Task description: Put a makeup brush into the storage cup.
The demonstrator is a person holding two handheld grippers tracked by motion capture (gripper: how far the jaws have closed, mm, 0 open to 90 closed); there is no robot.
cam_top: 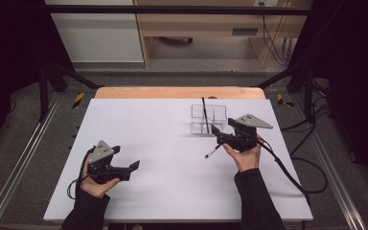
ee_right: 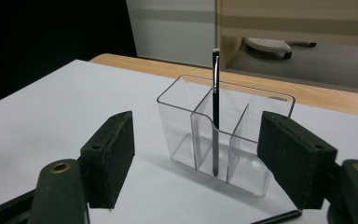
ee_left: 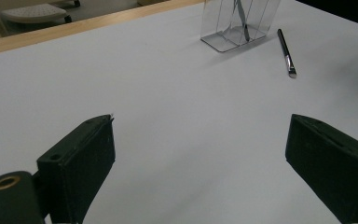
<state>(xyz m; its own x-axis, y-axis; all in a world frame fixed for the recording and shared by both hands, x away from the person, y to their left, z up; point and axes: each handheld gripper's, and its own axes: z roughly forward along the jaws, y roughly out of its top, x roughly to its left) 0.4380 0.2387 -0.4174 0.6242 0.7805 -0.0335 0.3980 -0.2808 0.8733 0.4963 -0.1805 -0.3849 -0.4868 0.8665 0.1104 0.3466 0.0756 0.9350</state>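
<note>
Clear organiser point(cam_top: 209, 118) standing at about one o'clock on the white table point(cam_top: 163, 143), near the far edge; holding one black pen point(cam_top: 204, 115) upright in a middle compartment, leaning slightly against a divider, remaining compartments showing nothing inside.

Going left to right: left gripper point(cam_top: 135, 166) resting at about seven o'clock in the left hand point(cam_top: 95, 184), jaws standing wide apart with bare table between them. Second pen point(cam_top: 213, 151) lying flat at about four o'clock from the organiser, well apart from it, just beside the right hand point(cam_top: 244, 155). Right gripper point(cam_top: 214, 129) hovering at the organiser's near right corner, jaws spread and gripping nothing, organiser framed between them in the right gripper view point(ee_right: 226, 135) without touching.

Lying pen sitting close under the right gripper. Wooden strip point(cam_top: 179, 92) edging the table at twelve o'clock; broad bare surface lying open between nine and six o'clock.
</note>
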